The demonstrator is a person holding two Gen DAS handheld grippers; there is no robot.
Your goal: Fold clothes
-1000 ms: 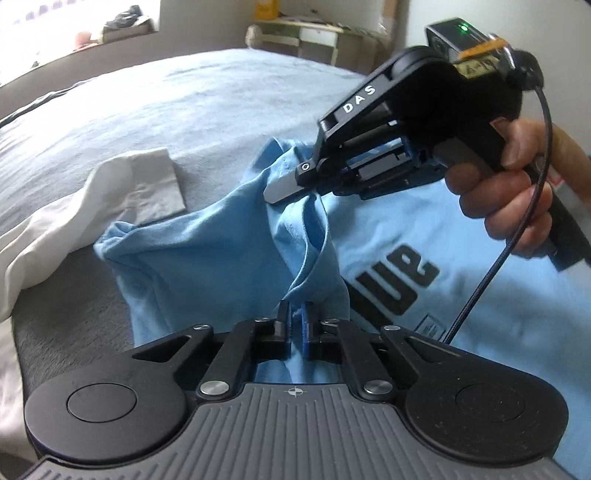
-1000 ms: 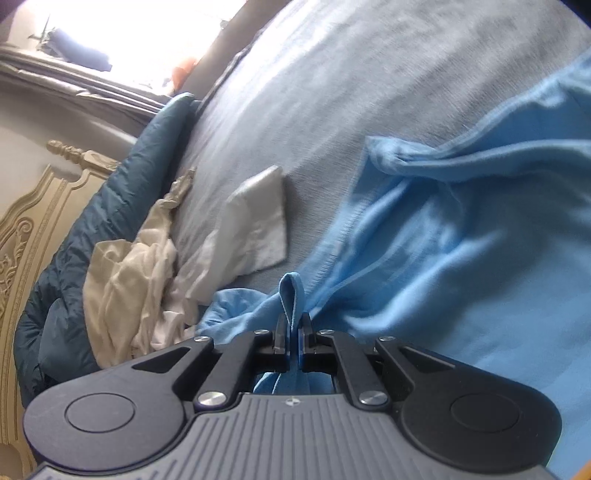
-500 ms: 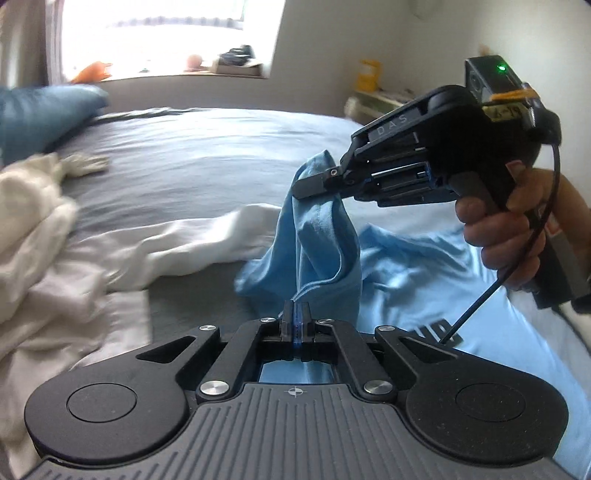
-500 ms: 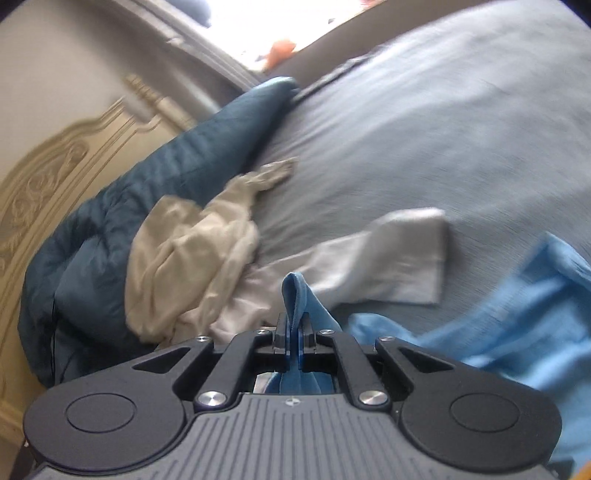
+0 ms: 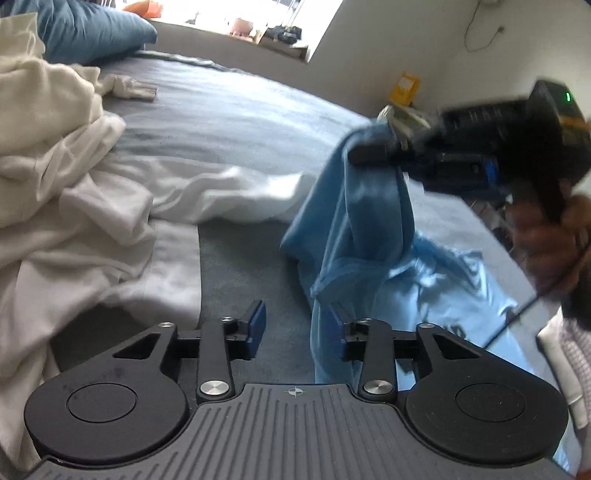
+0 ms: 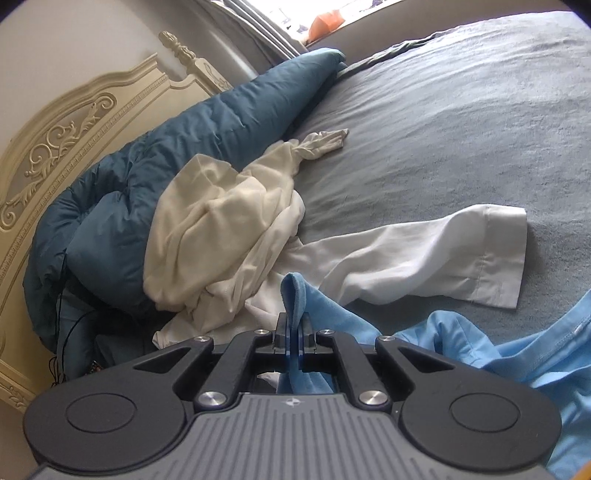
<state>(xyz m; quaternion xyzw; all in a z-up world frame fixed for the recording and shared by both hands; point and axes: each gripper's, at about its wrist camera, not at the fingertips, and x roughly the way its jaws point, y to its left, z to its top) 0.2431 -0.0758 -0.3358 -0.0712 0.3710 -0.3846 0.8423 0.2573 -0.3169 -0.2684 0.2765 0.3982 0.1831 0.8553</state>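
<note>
Left wrist view: the left tongs are opening, their blue pads standing apart. A hanging fold of the blue shirt drapes down against the right-hand pad, but nothing presses it from the other side, so this grip is let go. The likely reason is that the corner it carried has reached its place, or that the hand means to take a new hold lower on the cloth. Ahead and to the right, above these tongs, the right tongs pinch a bunched edge of the shirt and hold it up off the bed, so the cloth falls in a long drape and its weight pulls out the creases. A hand grips that tool's handle, blurred. The rest of the shirt lies on the bed below and to the right of the lifted part. To the left of the left tongs lies a heap of white cloth, with a blue pillow far ahead.

Right wrist view: the right tongs are closed on a narrow fold of the shirt, which loops up just past the tips; a tight pinch on a small fold keeps the thin fabric from slipping while it hangs. The shirt's body trails down to the right of these tongs onto the bed. Ahead lies a white sleeve, and to the left a cream garment rests against a dark blue duvet by the headboard, all kept clear of the folding spot.
</note>
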